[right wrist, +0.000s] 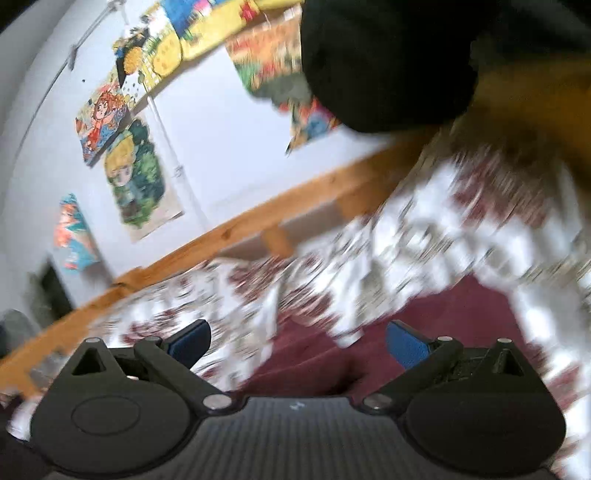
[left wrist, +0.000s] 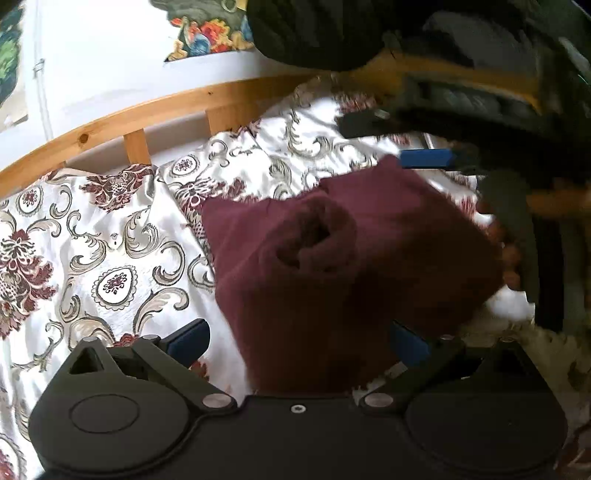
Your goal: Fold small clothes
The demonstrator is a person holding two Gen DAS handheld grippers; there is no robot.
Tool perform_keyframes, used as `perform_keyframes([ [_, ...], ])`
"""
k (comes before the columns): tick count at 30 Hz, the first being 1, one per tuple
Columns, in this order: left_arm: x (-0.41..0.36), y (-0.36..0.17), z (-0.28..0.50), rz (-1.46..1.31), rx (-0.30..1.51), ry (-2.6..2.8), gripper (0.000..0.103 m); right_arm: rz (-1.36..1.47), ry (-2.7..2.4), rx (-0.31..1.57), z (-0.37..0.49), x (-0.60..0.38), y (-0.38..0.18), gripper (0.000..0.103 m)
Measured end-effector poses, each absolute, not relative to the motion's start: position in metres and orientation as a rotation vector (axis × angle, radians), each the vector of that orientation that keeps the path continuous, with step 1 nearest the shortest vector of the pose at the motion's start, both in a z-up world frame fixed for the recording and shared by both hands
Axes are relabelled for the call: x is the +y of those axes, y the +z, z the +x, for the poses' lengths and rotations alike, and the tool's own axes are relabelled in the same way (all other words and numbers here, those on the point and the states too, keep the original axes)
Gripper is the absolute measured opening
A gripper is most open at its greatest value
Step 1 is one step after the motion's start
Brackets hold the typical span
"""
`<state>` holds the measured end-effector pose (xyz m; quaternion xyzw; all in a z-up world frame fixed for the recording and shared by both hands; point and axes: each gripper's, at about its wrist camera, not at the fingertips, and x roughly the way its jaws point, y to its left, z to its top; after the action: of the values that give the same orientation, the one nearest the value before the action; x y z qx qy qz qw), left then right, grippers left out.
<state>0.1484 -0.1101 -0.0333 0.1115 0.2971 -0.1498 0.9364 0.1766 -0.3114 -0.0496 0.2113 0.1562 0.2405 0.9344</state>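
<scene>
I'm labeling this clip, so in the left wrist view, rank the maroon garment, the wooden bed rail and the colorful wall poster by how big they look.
1. maroon garment, though it lies nearest the camera
2. wooden bed rail
3. colorful wall poster, cut off by the frame edge

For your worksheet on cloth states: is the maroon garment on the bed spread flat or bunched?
Bunched. The maroon garment is heaped on the patterned bedspread, with a rolled opening showing on top.
</scene>
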Motion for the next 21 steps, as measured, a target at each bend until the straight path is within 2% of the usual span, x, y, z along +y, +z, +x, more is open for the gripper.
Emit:
perform_keyframes([
  [9,-0.108,-0.037,0.155,0.256,0.624,-0.316,0.102,0.529,0.532,0.556,0.207,-0.289,-0.076,0.103],
  [11,-0.108,-0.037,0.156,0.227,0.642,-0.364,0.098,0.577,0.575,0.590,0.208,-0.288,-0.085,0.103],
  [21,-0.115,-0.040,0.162,0.245,0.648,-0.451,0.094,0.780,0.651,0.611,0.226,-0.289,-0.114,0.103],
])
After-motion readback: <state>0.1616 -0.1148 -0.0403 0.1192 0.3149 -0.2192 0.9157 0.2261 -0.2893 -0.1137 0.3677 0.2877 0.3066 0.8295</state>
